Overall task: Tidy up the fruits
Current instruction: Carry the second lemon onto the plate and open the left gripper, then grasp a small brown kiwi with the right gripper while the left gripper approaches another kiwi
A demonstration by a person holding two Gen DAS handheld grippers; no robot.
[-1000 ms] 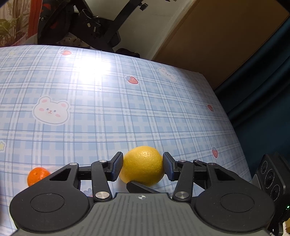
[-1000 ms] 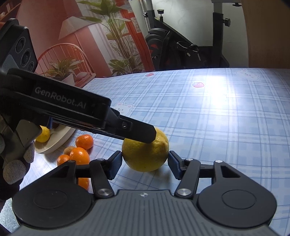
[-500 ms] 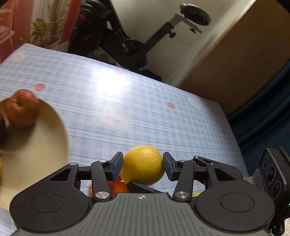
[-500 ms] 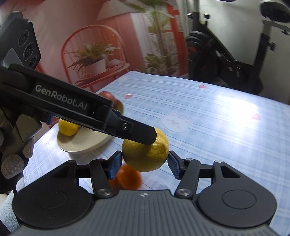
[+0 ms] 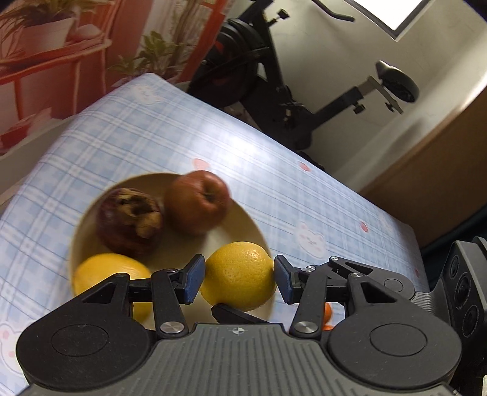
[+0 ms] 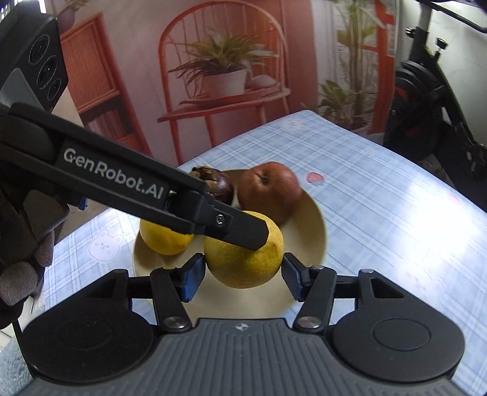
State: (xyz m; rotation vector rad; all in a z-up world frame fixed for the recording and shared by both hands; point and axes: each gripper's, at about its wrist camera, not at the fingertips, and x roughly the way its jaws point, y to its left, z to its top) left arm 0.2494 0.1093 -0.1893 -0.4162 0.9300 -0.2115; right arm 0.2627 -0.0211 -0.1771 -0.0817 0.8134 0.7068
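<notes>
I see a yellow lemon (image 5: 239, 275) aloft over a cream bowl (image 5: 246, 225) holding another lemon (image 5: 106, 274), a red apple (image 5: 197, 202) and a dark mangosteen (image 5: 129, 222).

Black claw (image 6: 240, 269) with blue pads (image 6: 190, 281) (marked GenRobot.AI), grey glove (image 6: 21, 274).

A table (image 5: 274, 195) with a blue checked cloth printed with bears and strawberries catches a bright glare. Behind it stands a black exercise bike (image 5: 304, 100) against a white wall (image 5: 350, 61). A mural (image 6: 213, 76) shows an orange chair, shelves and potted plants. A brown panel (image 5: 441, 170) runs along the right, with a lit window (image 5: 392, 12) above.
</notes>
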